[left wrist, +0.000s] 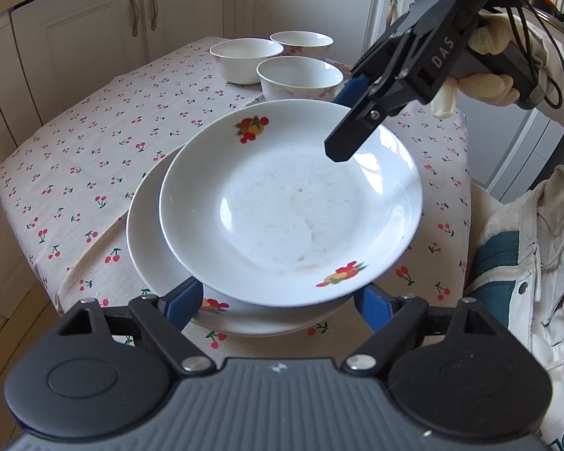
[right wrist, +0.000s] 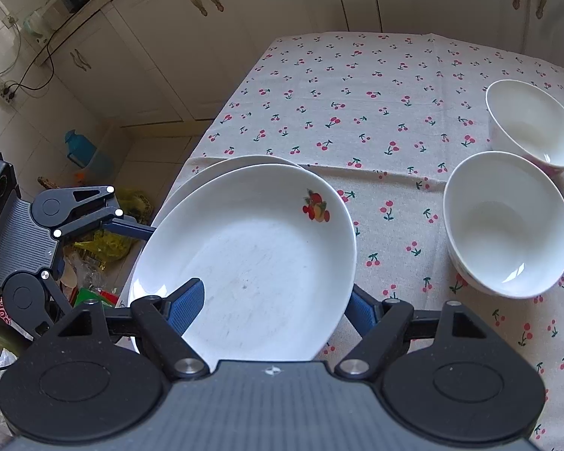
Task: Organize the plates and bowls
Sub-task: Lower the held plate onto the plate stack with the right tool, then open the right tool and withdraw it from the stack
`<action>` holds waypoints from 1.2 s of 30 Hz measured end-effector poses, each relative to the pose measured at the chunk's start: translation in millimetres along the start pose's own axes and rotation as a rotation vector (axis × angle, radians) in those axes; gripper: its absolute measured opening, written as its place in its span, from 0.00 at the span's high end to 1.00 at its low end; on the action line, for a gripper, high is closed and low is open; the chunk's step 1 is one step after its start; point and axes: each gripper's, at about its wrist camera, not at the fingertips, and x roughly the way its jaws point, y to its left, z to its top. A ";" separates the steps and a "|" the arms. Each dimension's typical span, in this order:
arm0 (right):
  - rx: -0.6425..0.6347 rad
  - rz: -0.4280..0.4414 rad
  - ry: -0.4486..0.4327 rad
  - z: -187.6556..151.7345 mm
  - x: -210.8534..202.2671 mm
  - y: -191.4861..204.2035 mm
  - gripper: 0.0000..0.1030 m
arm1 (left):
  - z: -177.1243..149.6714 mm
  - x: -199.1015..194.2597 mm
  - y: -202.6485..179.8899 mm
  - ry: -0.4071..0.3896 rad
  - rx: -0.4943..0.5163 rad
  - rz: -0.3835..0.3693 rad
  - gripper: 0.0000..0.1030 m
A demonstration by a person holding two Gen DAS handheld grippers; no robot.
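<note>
You've got the top plate [left wrist: 289, 203] sitting on the lower plate [left wrist: 146, 233] near the tablecloth's [left wrist: 75, 173] front edge, three bowls [left wrist: 299, 77] clustered toward the far right corner
</note>
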 end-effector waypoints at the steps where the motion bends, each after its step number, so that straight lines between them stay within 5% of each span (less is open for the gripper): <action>1: 0.001 0.001 -0.001 -0.3 -0.5 -0.2 0.18 | 0.2 0.2 0.3 0.002 0.000 0.001 0.15; 19: -0.011 0.021 -0.001 -5.7 -2.3 4.0 0.18 | 1.5 -9.2 -10.2 -0.012 0.021 0.020 0.12; 25: -0.110 -0.039 -0.082 -17.3 -12.1 13.3 0.12 | 2.8 -14.3 -16.7 -0.039 0.001 0.039 0.12; 30: -0.243 -0.164 -0.210 -38.7 -24.4 20.6 0.01 | 8.2 -18.6 -26.2 -0.076 -0.038 0.137 0.10; 36: -0.303 -0.308 -0.351 -63.4 -36.7 11.7 0.00 | 25.0 -20.1 -45.1 -0.159 -0.157 0.301 0.07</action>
